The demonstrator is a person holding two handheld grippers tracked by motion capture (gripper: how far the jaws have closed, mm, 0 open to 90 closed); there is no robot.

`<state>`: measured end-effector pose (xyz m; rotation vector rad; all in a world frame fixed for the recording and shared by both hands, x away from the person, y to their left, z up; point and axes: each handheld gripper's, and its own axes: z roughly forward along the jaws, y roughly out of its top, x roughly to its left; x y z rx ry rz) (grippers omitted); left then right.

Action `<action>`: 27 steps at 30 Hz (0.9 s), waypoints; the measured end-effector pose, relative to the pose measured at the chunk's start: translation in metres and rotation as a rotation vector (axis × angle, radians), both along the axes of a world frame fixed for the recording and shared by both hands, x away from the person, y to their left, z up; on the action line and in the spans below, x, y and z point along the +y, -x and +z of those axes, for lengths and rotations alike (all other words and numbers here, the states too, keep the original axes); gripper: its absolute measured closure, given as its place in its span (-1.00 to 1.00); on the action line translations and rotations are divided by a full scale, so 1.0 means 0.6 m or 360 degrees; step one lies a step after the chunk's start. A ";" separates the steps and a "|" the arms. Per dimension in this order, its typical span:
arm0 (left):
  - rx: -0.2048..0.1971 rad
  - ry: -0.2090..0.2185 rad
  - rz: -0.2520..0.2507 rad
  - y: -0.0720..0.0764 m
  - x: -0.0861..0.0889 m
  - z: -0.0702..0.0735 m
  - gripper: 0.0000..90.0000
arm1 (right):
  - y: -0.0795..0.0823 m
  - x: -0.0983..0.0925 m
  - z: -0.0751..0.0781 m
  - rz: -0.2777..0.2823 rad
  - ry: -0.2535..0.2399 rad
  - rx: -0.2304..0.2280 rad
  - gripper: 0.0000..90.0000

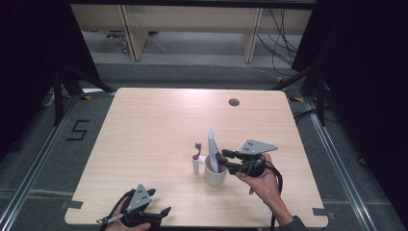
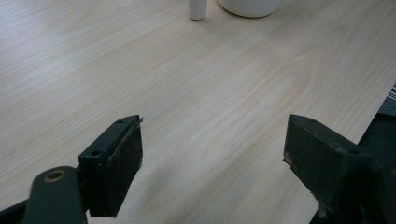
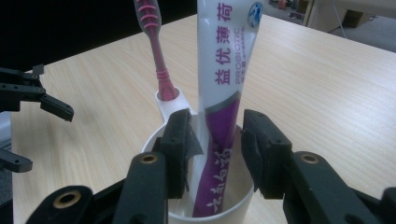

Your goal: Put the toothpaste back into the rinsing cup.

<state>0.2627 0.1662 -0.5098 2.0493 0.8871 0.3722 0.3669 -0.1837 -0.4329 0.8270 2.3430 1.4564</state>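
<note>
Right tongs (image 3: 215, 140) straddle, unclenched, the white-and-purple toothpaste tube (image 3: 224, 93) (upright in its cup (image 3: 233, 205)); left tongs (image 2: 212, 154) released.

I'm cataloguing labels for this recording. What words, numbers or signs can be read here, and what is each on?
"益优薄荷": large purple characters running down the white toothpaste tube standing in the cup.
"PROBIOTIC": small purple print beside those characters on the tube; the finer line next to it is too small to read.
White script on the tube's purple lower part: too stylised to read.
"5": black mark on the floor left of the table.
</note>
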 end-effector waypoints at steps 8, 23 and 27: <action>-0.0008 0.0000 0.0000 0.000 0.000 0.000 -0.58 | -0.002 -0.007 0.002 -0.0038 -0.0023 -0.0041 0.33; 0.0000 0.0000 0.0003 0.000 0.000 0.000 -0.58 | -0.002 -0.025 0.008 -0.0087 -0.0052 -0.0028 0.26; 0.0000 0.0001 0.0003 0.000 0.000 0.000 -0.58 | -0.002 -0.030 0.009 -0.0103 -0.0059 -0.0020 0.23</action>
